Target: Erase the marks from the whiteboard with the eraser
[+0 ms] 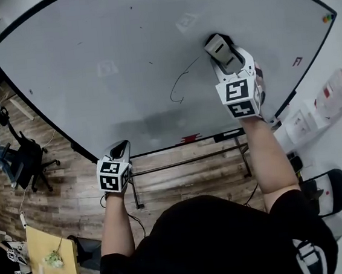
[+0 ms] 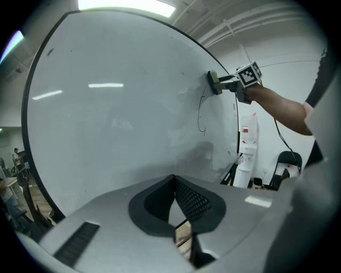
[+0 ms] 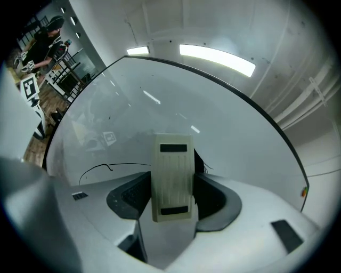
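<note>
The whiteboard (image 1: 89, 51) fills the upper head view. A thin black curved mark (image 1: 178, 85) runs across its middle. My right gripper (image 1: 223, 52) is shut on the beige eraser (image 1: 217, 45), which presses against the board just right of the mark's upper end. In the right gripper view the eraser (image 3: 171, 176) stands upright between the jaws of the right gripper (image 3: 173, 193), with the mark (image 3: 114, 166) trailing off to its left. My left gripper (image 1: 119, 148) hangs by the board's lower edge, shut and holding nothing. The left gripper view shows the left gripper (image 2: 174, 184), the mark (image 2: 201, 114) and the eraser (image 2: 213, 82) far off.
A small red mark (image 1: 297, 61) and coloured magnets (image 1: 327, 18) sit near the board's right corner. The board's metal stand (image 1: 186, 162) rises from wood floor. An office chair (image 1: 30, 157) is left, a yellow table (image 1: 46, 250) lower left, and white equipment (image 1: 314, 112) right.
</note>
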Motion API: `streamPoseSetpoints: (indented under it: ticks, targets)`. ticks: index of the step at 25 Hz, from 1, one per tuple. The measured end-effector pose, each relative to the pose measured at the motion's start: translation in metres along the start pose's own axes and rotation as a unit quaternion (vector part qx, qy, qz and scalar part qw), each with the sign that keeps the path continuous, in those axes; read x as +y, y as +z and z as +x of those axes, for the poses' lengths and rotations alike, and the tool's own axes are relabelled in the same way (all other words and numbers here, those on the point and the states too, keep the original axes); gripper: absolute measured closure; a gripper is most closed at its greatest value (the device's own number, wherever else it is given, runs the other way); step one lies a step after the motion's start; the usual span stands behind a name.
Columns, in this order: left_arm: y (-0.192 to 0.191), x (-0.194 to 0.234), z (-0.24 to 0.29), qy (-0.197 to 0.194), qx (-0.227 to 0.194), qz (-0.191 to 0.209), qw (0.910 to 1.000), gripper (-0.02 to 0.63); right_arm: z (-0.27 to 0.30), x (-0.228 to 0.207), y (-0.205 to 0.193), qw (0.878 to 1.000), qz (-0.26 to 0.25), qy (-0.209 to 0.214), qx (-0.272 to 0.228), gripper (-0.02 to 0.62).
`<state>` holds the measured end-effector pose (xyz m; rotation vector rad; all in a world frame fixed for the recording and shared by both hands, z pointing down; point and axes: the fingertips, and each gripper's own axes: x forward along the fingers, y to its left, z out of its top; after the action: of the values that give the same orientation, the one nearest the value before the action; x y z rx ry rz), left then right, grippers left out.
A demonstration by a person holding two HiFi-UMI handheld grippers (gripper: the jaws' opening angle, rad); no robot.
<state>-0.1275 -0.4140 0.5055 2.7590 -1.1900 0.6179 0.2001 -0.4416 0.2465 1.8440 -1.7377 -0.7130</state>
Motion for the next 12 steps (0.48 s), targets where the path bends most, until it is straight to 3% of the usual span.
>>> streamPoseSetpoints:
  ticks: [12]
  targets:
    - [-0.006,0.003,-0.002,0.0,0.006,-0.002,1.0,0.595,0.004,0.013,0.018,1.0,-0.025,0.005,-0.006,0.359]
